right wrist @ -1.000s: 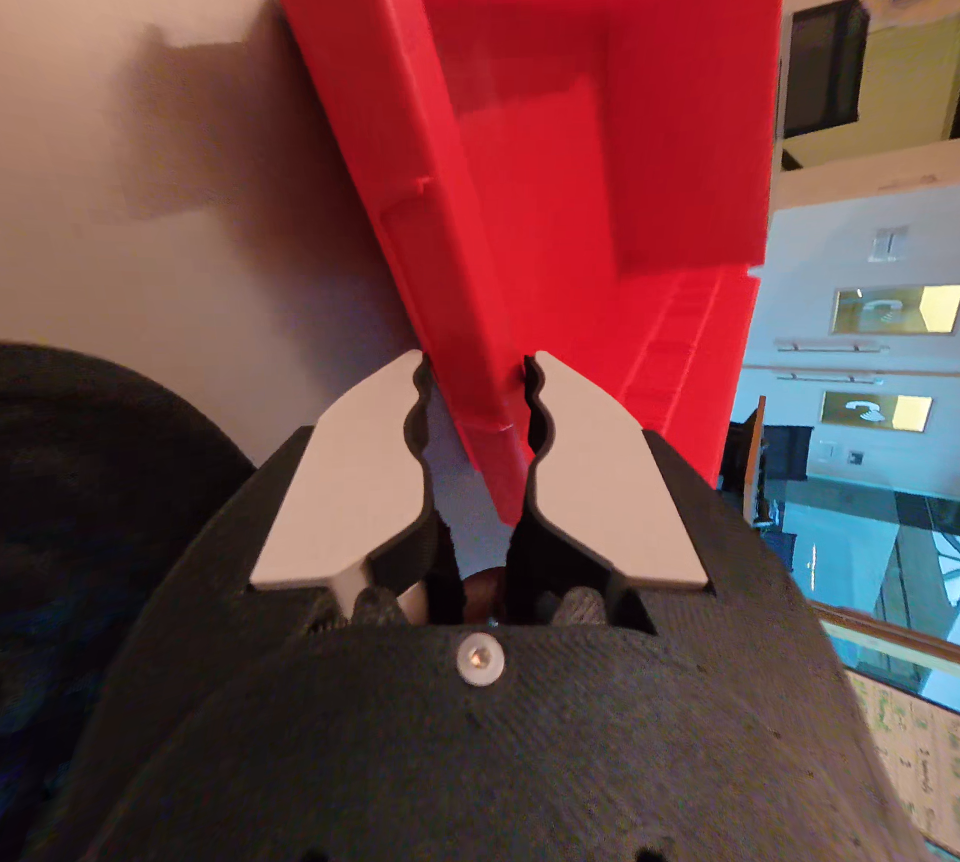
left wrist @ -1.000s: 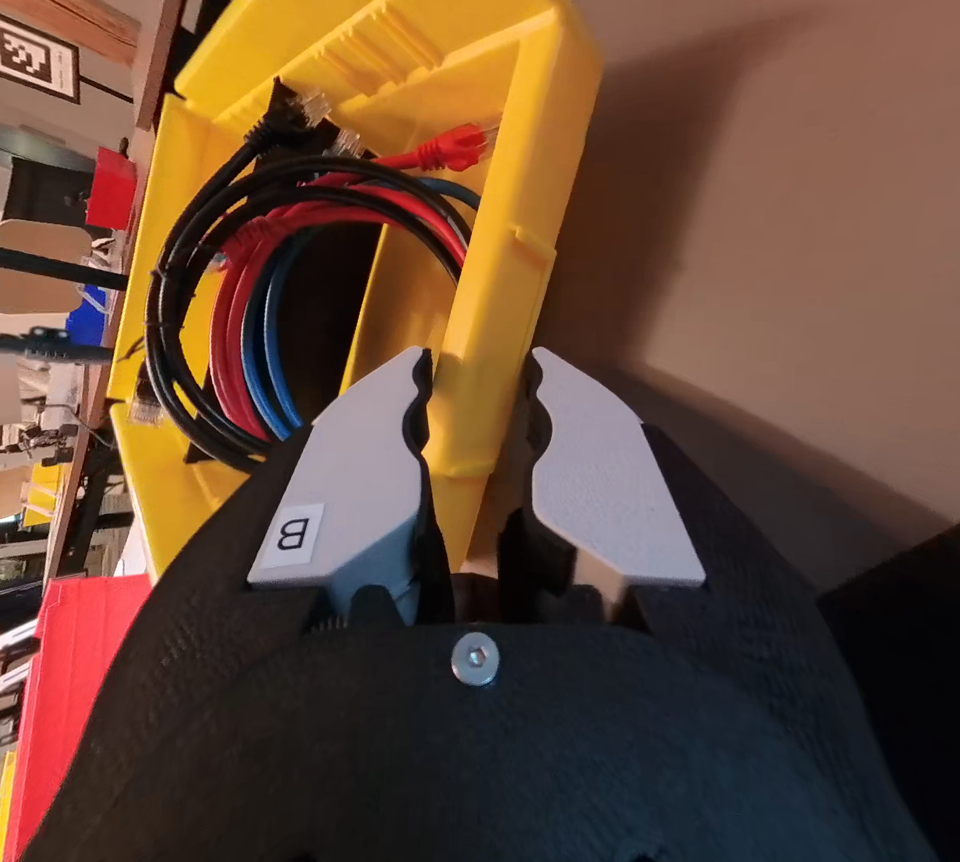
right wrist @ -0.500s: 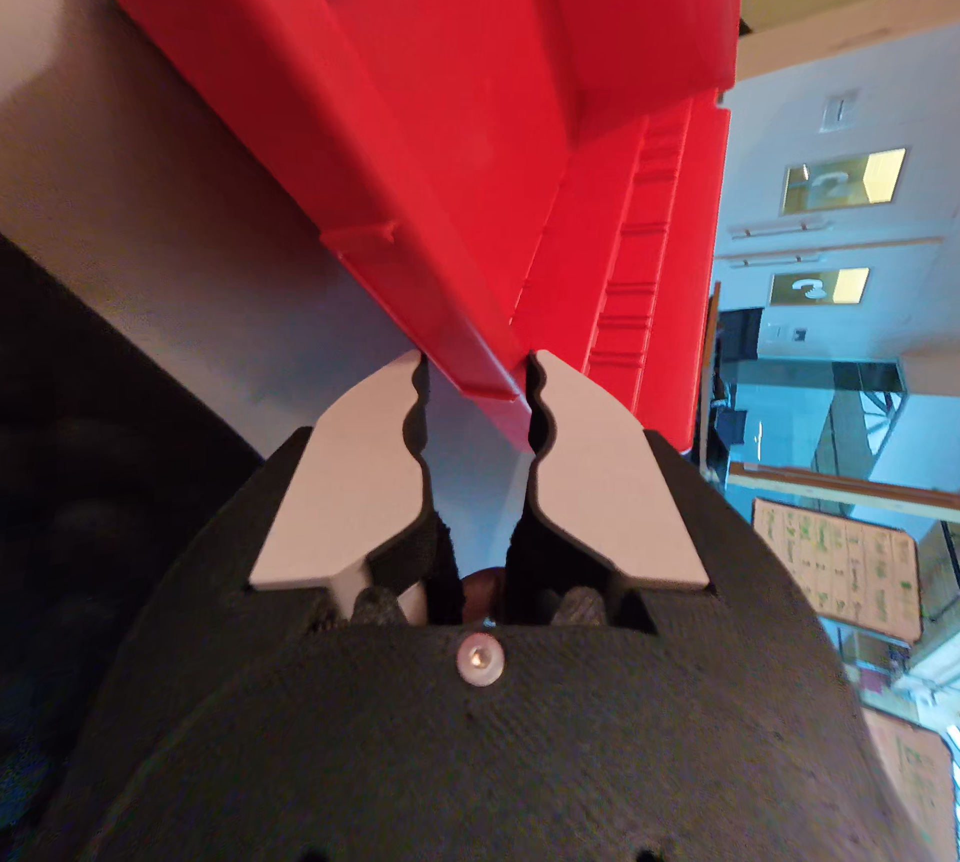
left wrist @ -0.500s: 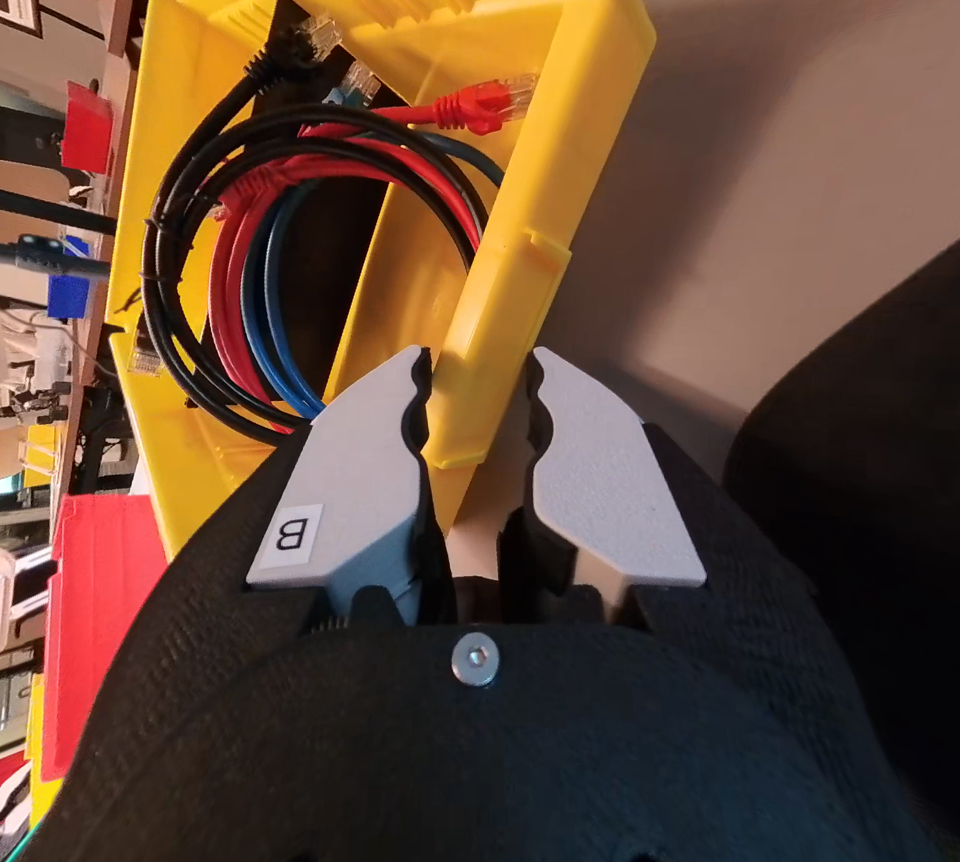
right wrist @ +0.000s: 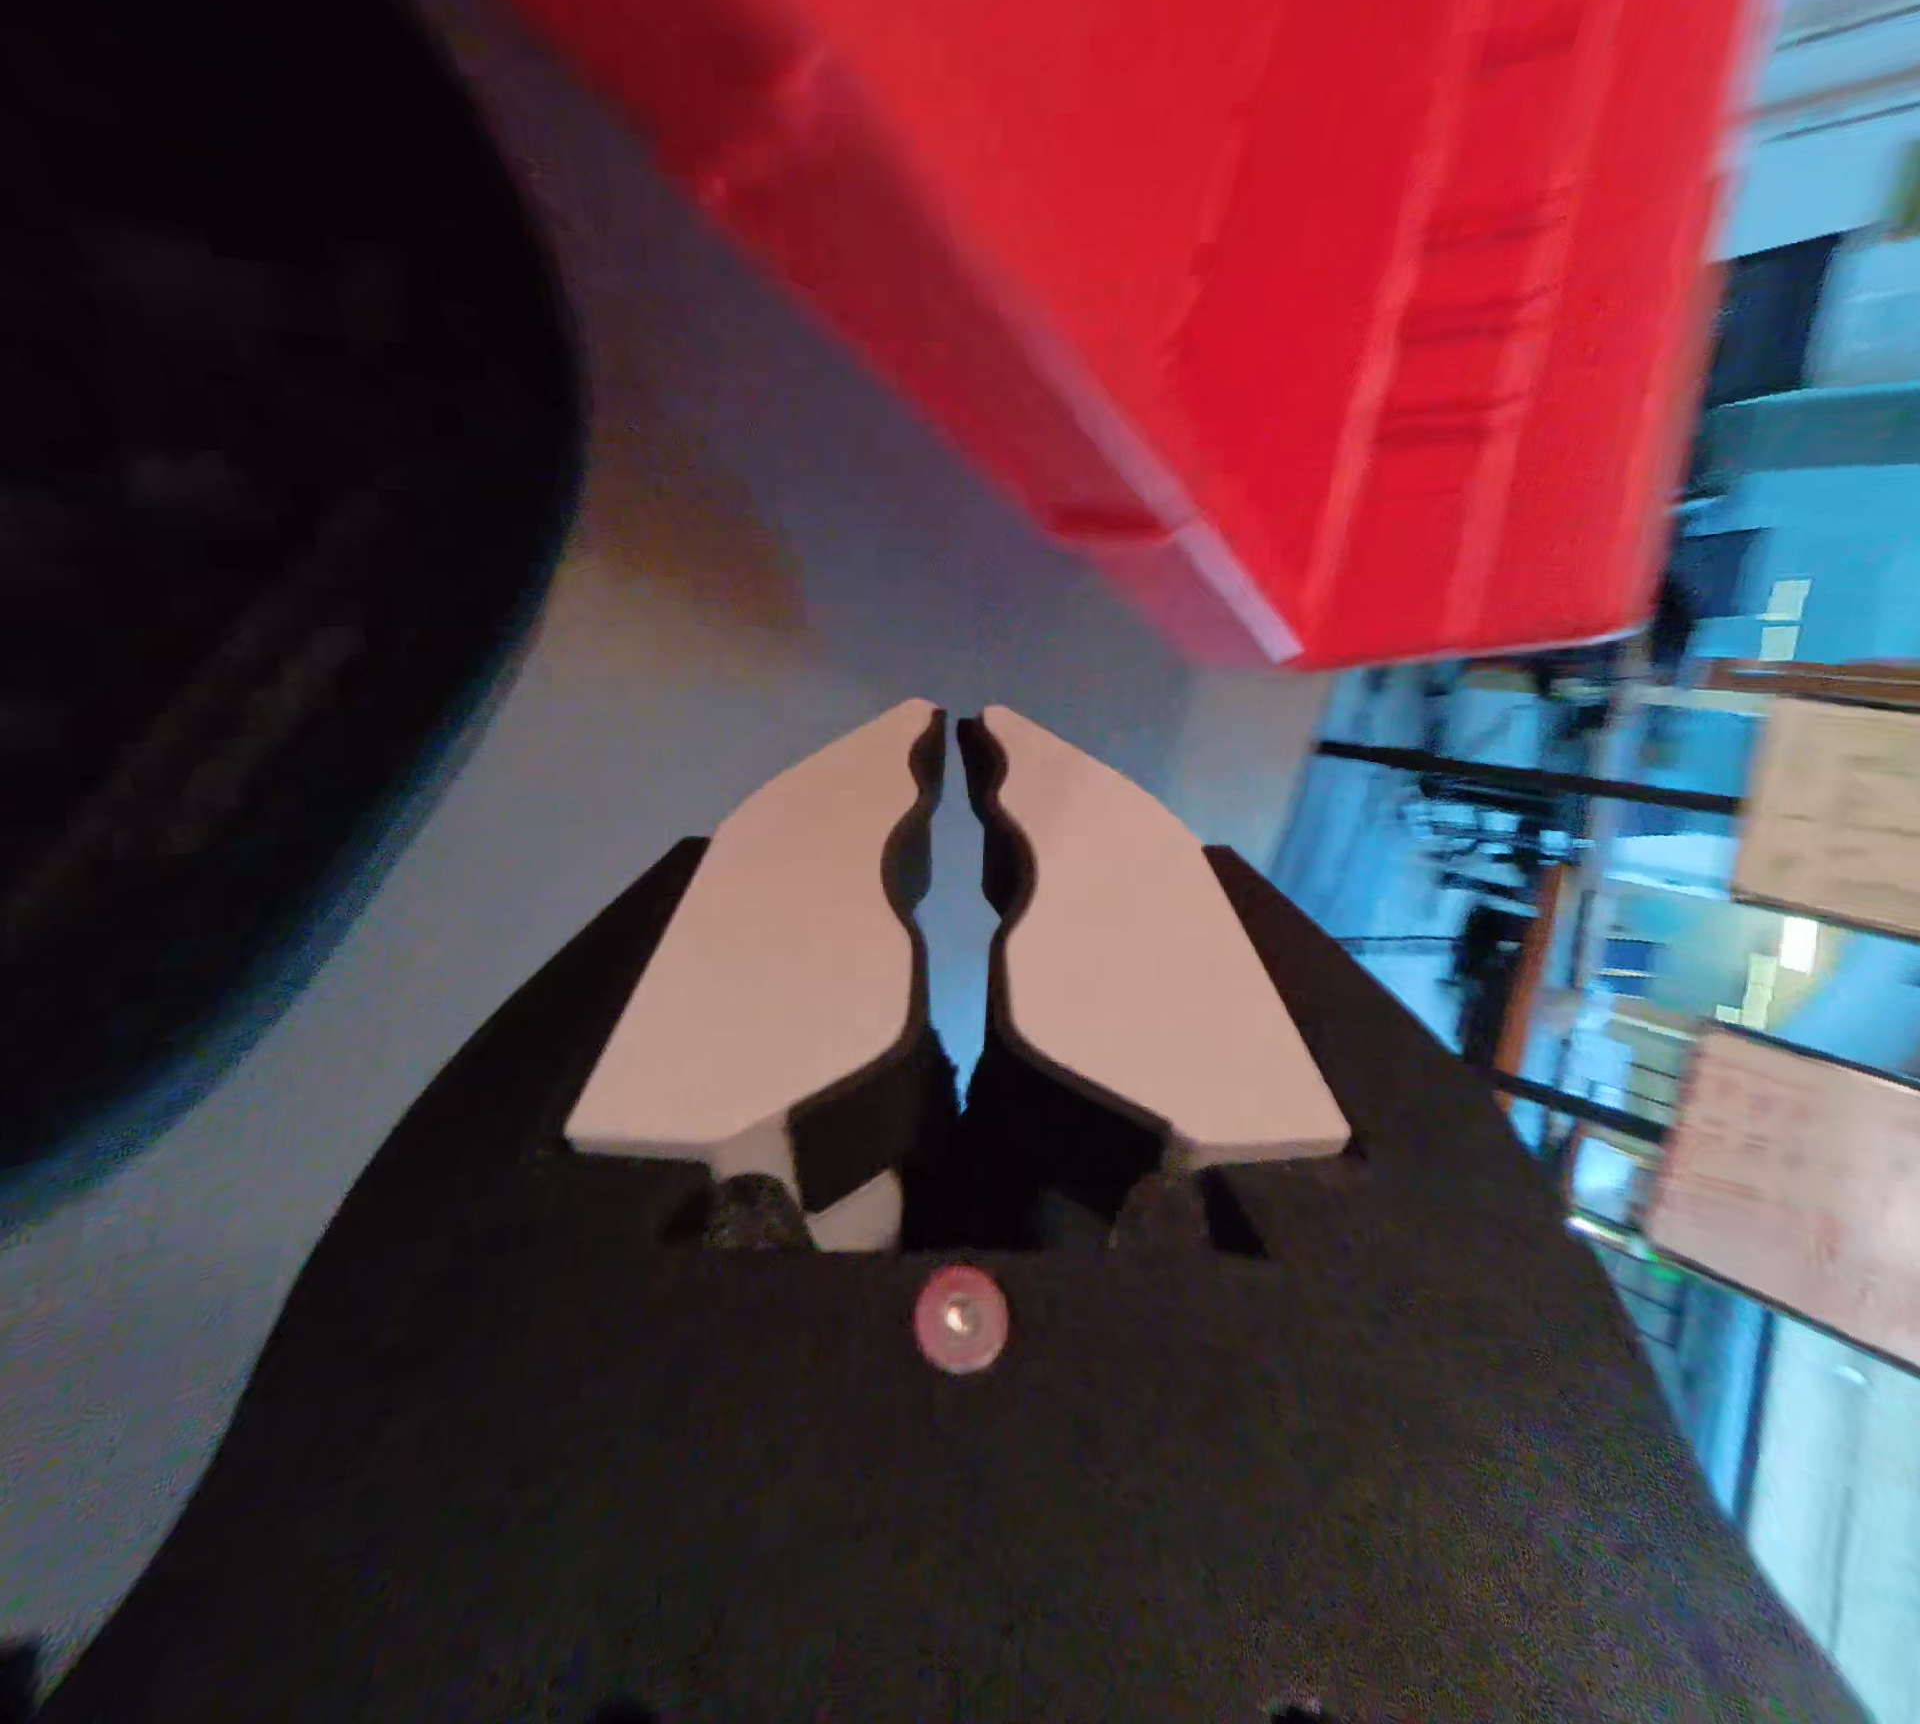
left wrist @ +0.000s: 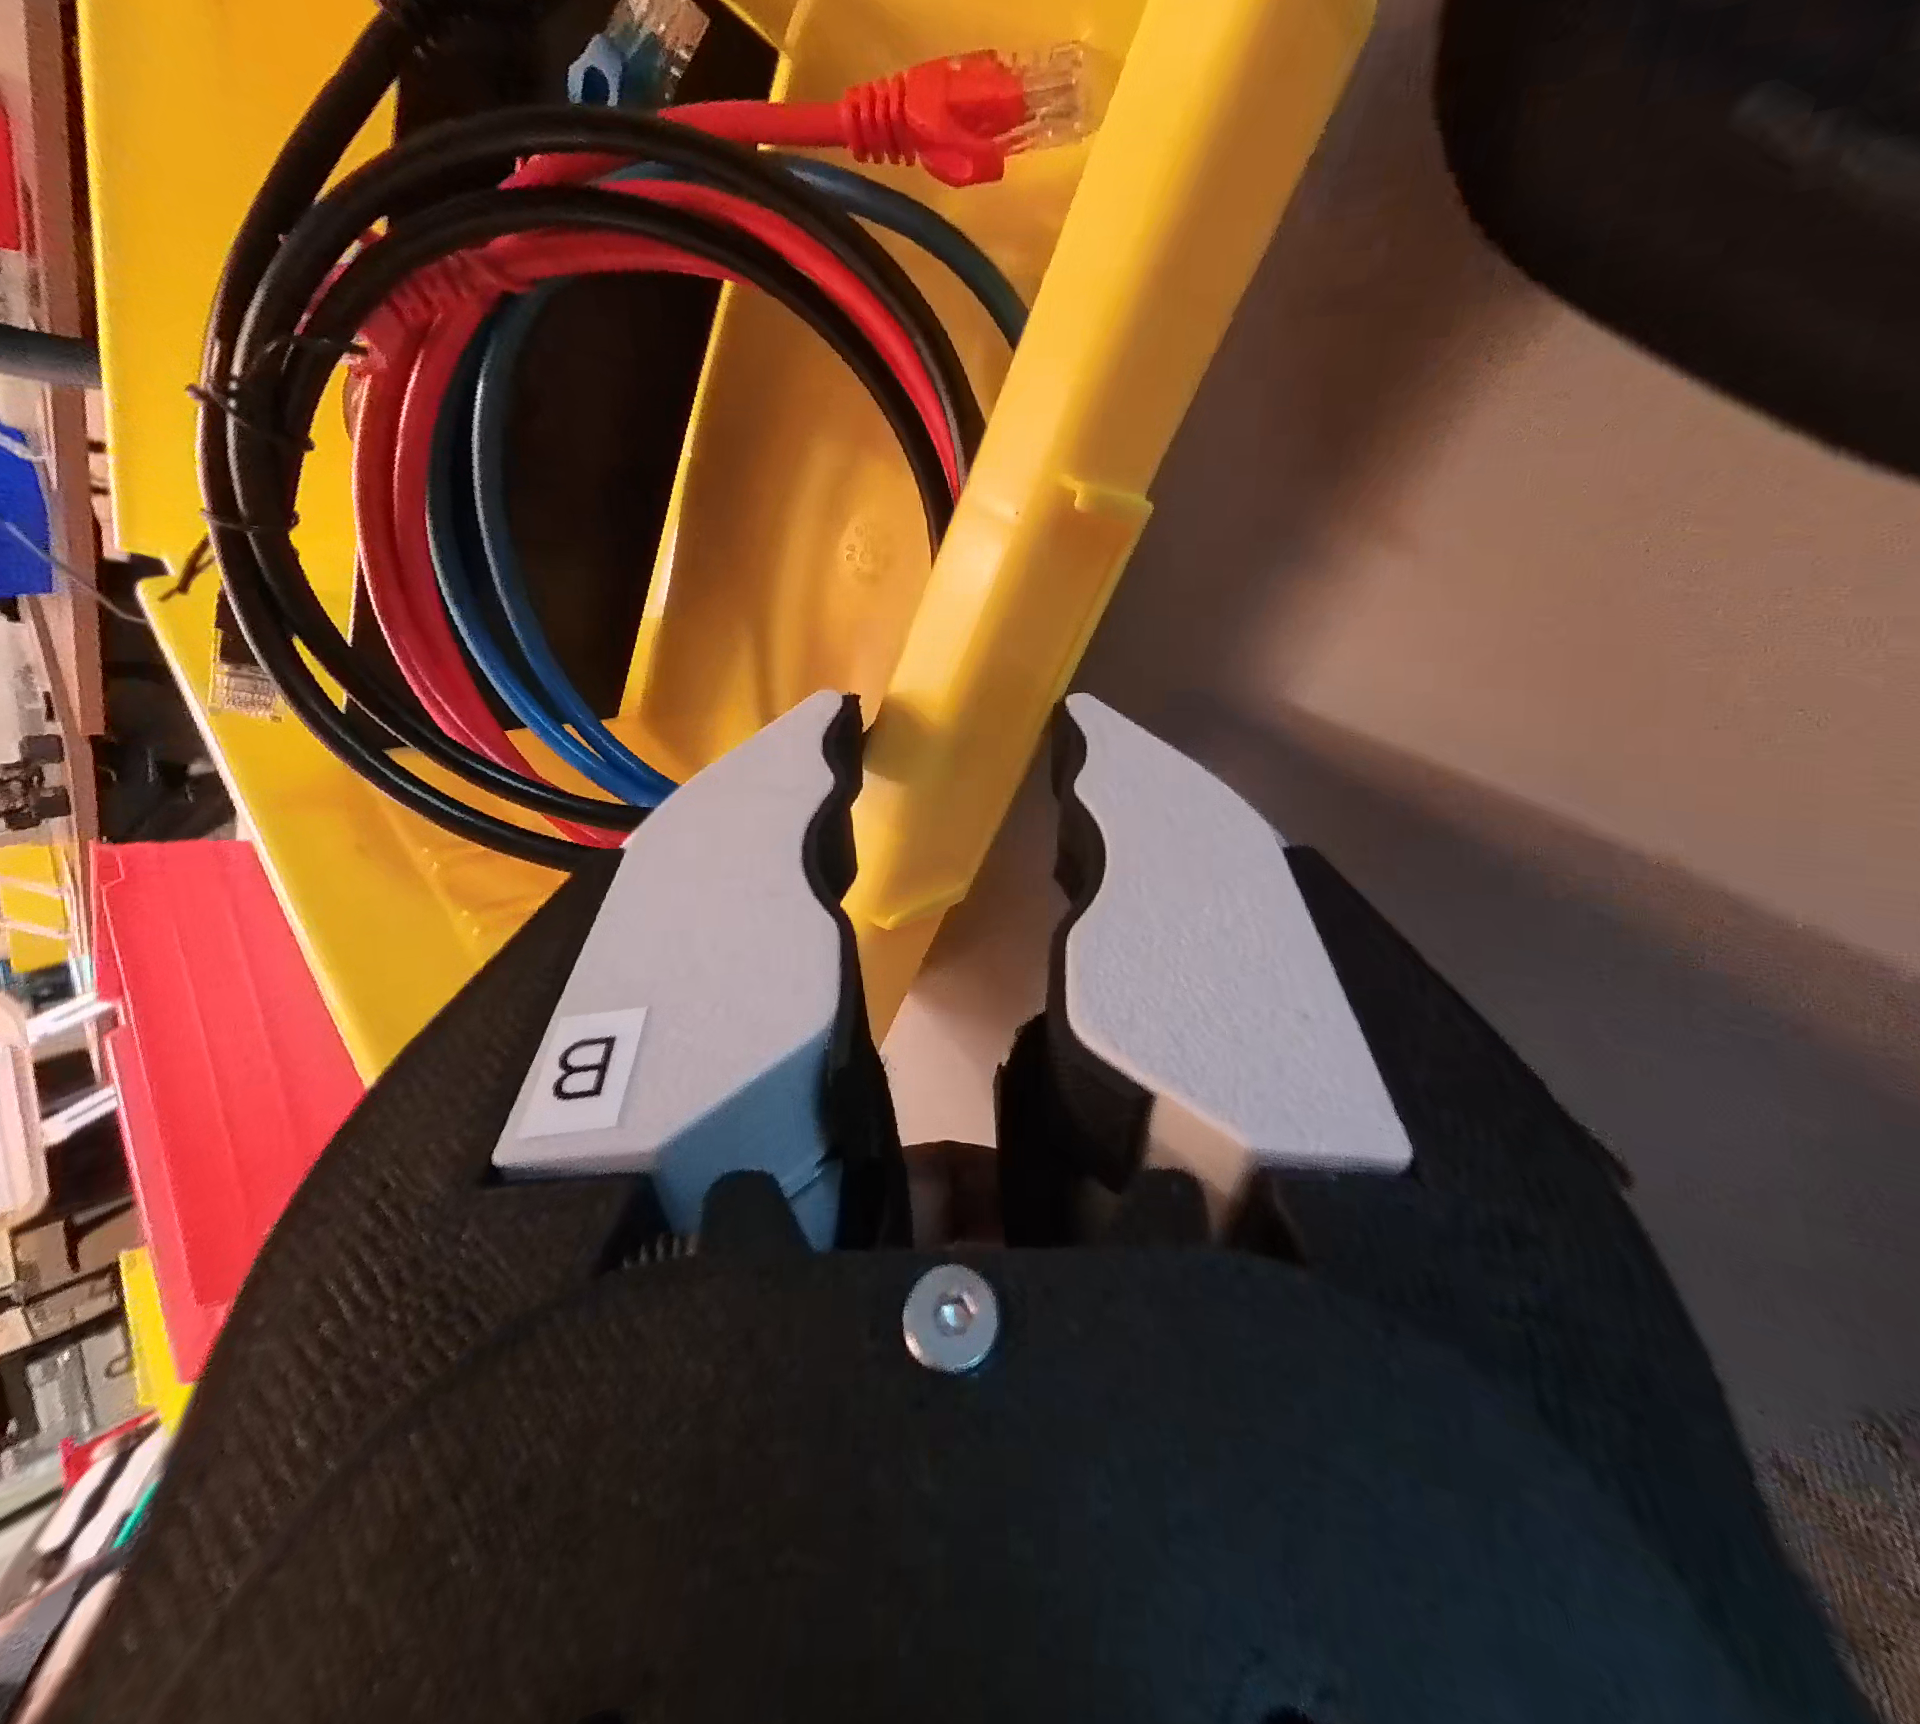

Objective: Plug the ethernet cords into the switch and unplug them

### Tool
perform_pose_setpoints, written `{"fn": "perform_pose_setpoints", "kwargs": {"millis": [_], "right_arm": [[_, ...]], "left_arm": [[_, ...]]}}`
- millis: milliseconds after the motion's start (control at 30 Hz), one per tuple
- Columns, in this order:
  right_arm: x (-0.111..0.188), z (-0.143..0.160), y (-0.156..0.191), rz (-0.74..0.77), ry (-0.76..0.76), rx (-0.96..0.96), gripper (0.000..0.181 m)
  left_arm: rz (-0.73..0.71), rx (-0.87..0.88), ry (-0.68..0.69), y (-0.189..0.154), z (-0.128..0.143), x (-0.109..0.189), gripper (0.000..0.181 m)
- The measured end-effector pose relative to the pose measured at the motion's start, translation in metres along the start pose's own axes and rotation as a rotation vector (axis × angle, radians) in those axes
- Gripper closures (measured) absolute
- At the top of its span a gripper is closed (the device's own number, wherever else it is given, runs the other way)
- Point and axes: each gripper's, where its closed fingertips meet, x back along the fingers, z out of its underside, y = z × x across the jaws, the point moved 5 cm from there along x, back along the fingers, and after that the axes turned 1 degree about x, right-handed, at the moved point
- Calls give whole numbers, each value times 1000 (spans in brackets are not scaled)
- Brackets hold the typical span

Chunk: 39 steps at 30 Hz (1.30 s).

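Currently the left gripper (left wrist: 956,729) straddles the wall of the yellow bin (left wrist: 1049,448), fingers part-spread; one pad touches the rim, the other shows a sliver of gap, so a firm clamp cannot be confirmed. Inside the bin lie coiled ethernet cords: black (left wrist: 249,427), red (left wrist: 395,552), blue (left wrist: 520,635). A red plug (left wrist: 966,111) juts free by the wall. The switch is not visible. The right gripper (right wrist: 951,724) is nearly closed, empty, clear of the red bin (right wrist: 1195,168). Judgement: cords light, springy, slick-jacketed; plugs rigid with fragile clips. Grasp the moulded boot behind the plug.
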Motion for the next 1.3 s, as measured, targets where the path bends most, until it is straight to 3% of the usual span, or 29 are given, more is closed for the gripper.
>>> {"fn": "perform_pose_setpoints", "kwargs": {"millis": [33,100,200,233,400,500,567,633,933,1300], "right_arm": [[-2,8,6,-43,25,6,178],[-2,18,4,24,25,70,168],[6,17,-8,75,-38,154,132],[9,12,-15,96,-86,188,128],[14,-21,-29,141,-383,467,123],[-3,-29,-26,22,-388,550,116],[-17,-31,-24,-71,-361,561,120],[-26,-33,-25,-123,-348,545,146],[-4,-19,-13,-156,-110,402,146],[9,23,-14,-137,-56,289,147]], "left_arm": [[9,-1,0,-1,5,4,147],[20,-14,1,-4,16,12,147],[17,-6,-1,-8,27,21,146],[14,-3,-6,-9,28,22,146],[2,-2,-12,-11,30,24,146],[5,-2,-12,-11,30,24,146],[9,-4,-7,-11,31,25,146],[11,0,-1,-12,31,26,146],[17,39,-31,-16,38,34,145],[36,76,-38,-20,48,43,144]]}}
